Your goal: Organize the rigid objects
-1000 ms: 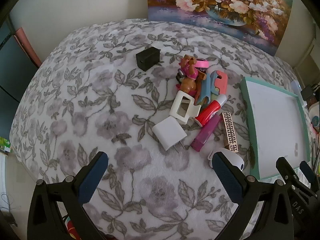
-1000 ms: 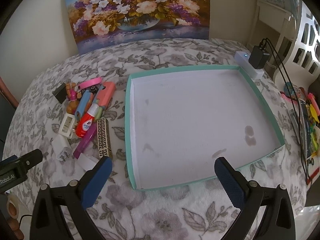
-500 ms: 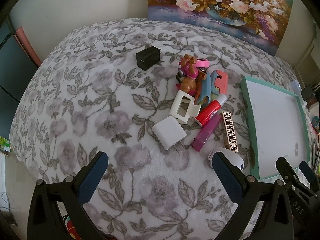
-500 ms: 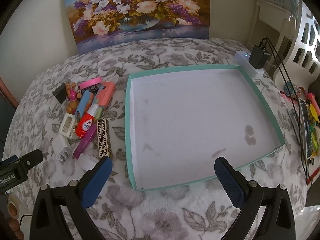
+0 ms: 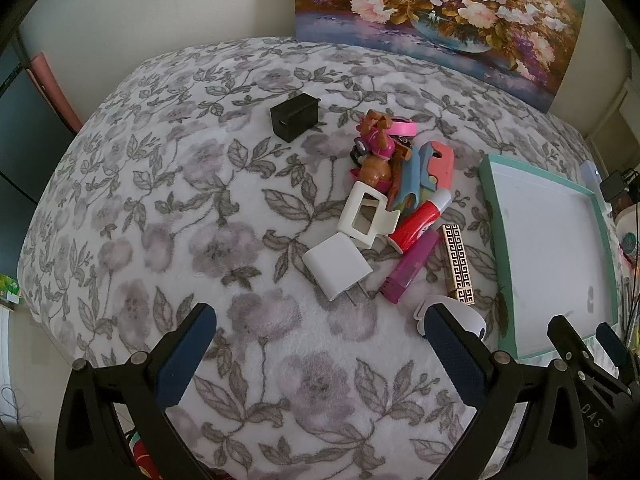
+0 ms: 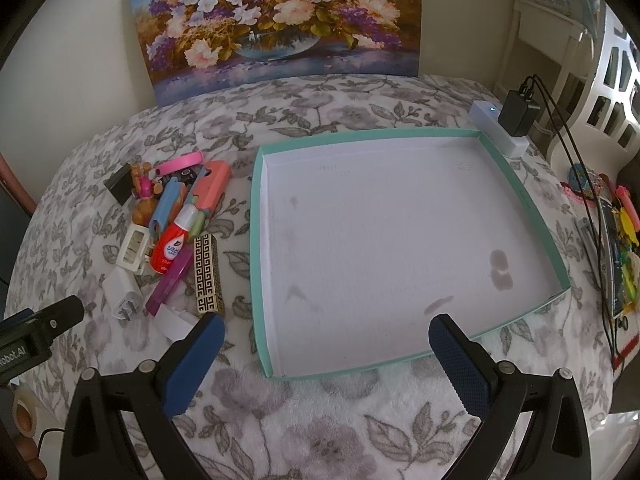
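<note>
Left wrist view: the left tongs (image 5: 320, 332) stand wide apart and hold nothing, hanging above the floral blanket (image 5: 168, 184). Ahead of them lies a heap of small things. A white charger (image 5: 336, 266) lies nearest, prongs toward the camera, touching a white clip (image 5: 366, 216). Beside the clip lie a red tube (image 5: 418, 222) and a purple stick (image 5: 410, 266), and just right of that a gold patterned bar (image 5: 458, 264). A white case (image 5: 452, 308) sits partly behind the right blue pad (image 5: 456, 354). Further back in the heap are a toy dog (image 5: 376, 152), a pink band (image 5: 402, 127) and a pink-and-blue toy (image 5: 430, 168). A black charger (image 5: 295, 117) stands apart to the left. The teal tray (image 5: 494, 216) lies right of the heap, with nothing in it. A flower painting (image 5: 436, 12) leans on the wall.

Right wrist view: the right tongs (image 6: 324, 342) are also spread wide and empty, above the near edge of the tray (image 6: 256, 264). The tray's white floor shows a few grey marks. The heap lies just left of the tray: bar (image 6: 207, 274), stick (image 6: 170, 282), tube (image 6: 174, 240), clip (image 6: 134, 245), white charger (image 6: 124, 292). A white power strip (image 6: 496, 130) with a black plug (image 6: 518, 114) sits by the tray's far right corner.
</note>
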The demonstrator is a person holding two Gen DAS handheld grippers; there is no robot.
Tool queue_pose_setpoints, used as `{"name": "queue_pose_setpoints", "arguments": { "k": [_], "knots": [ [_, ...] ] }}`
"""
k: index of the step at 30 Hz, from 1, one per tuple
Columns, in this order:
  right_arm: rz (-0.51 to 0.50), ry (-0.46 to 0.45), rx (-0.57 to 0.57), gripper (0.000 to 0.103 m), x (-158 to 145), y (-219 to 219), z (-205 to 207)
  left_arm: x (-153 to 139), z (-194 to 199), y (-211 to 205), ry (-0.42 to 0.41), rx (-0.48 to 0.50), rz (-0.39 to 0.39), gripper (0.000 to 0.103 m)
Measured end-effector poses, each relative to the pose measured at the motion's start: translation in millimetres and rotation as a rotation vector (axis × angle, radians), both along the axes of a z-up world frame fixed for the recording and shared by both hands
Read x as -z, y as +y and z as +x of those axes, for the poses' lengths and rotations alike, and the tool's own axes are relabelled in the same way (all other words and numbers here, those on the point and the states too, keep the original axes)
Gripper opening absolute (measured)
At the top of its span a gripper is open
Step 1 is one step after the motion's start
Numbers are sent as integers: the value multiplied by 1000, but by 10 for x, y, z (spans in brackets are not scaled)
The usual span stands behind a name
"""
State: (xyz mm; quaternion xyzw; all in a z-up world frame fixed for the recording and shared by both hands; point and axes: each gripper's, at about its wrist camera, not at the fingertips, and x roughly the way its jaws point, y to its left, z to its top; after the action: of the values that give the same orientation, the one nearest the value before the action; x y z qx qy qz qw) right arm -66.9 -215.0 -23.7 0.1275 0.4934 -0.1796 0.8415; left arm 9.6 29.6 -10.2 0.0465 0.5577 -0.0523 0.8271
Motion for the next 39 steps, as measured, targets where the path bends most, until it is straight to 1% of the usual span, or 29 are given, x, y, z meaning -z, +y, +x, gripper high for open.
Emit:
{"name": "queue_pose_setpoints", "arguments": {
  "k": [13,15,18,21,23,25,29,33,36,39],
  "knots": [
    [-6,2,-11,103,-9,6,31,-3,37,3,7,-10,-7,103],
    [5,-9,-25,103,-46,41,64,-11,100,30,7,-37,-2,103],
    [24,-13,-48,103,-91,121,157,-21,185,120,32,-79,-36,103],
    [25,-4,-73,103,-125,225,281,-39,273,196,50,-109,-51,103],
    [45,7,-82,103,-120,285,369,-78,335,250,49,-133,-62,103],
    [77,25,-87,103,-82,358,457,-113,387,288,43,-153,-64,103],
    [133,70,-101,103,59,490,585,-89,497,321,64,-189,-62,103],
    [154,96,-115,103,171,595,677,10,524,335,66,-197,-55,103],
    [153,98,-128,103,219,659,710,116,539,381,97,-205,-62,103],
    [166,106,-132,103,263,688,720,151,537,423,99,-215,-52,103]
  ]
}}
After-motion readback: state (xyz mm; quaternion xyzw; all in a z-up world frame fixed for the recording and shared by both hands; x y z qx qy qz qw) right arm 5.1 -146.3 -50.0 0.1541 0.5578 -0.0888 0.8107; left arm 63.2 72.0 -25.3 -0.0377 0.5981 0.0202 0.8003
